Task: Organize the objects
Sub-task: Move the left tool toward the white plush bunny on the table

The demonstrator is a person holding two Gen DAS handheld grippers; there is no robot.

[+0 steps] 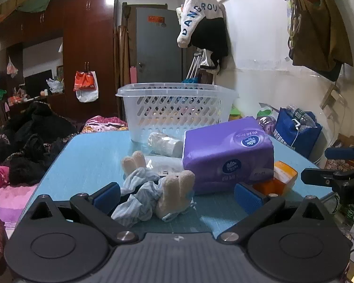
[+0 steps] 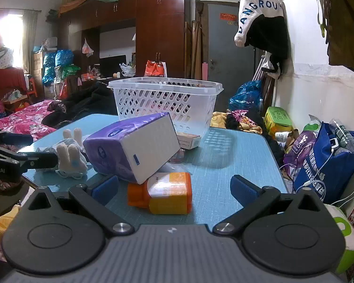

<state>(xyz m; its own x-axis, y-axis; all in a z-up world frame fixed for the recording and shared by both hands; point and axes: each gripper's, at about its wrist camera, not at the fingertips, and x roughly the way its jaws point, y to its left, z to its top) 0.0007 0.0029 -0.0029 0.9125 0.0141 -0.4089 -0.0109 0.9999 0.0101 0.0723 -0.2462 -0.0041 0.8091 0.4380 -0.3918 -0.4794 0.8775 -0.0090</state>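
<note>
Blue table top (image 1: pixel 87 155) carrying: clear perforated plastic basket (image 1: pixel 174 108) at the far edge; purple tissue pack (image 1: pixel 226 158) propped on an orange plastic bottle (image 2: pixel 162 192); crumpled pale-blue cloth with cream rabbit slippers (image 1: pixel 153 191). Left gripper (image 1: pixel 177 195) spread around the cloth; right gripper (image 2: pixel 174 188) spread around the bottle.

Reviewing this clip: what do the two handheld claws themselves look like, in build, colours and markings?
Both match: the left claw and right claw each have a ribbed grey body, two round black discs, black linkage arms with silver pivot screws, and blue pads on the fingers. The left claw's side shows partial white lettering in the right view. No sleeves or hands show.
</note>
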